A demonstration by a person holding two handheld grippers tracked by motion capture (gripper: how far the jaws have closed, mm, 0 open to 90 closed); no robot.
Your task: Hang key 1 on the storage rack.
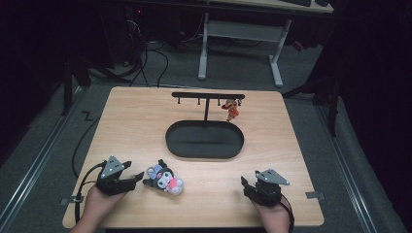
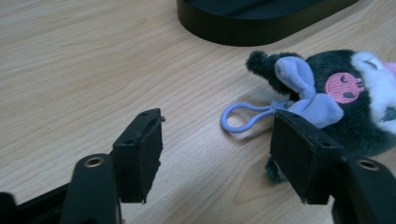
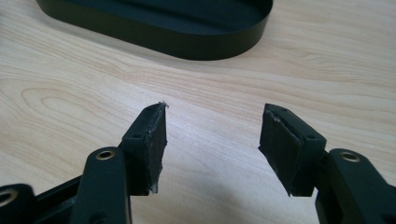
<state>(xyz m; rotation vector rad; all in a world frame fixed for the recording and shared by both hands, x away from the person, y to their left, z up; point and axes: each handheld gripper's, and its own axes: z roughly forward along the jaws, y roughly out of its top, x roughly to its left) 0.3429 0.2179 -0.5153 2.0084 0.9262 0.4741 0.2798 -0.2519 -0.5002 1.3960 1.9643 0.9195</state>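
You have one small orange figure charm already hanging from the right end of the black T-shaped hook rack that rises out of the black oval metal tray, so by my reading one hanging is done and the second has barely begun. The dark grey plush keychain doll with lilac ears, a pink skull badge and a lilac loop lies on the light wooden table just in front of the tray's near-left rim, not yet lifted. Your left gripper is low over the wood in front of and to the left of the tray, its jaws spread wide with nothing between them; the lilac loop sits just ahead of the gap and the right-hand jaw is close beside the doll's body. What I judge is left: close on the loop, carry the doll up behind the tray and hook it on a free peg. Your right gripper rests in front of the tray's right end, well apart from the doll, jaws likewise wide and empty, pointed at the tray's near wall.
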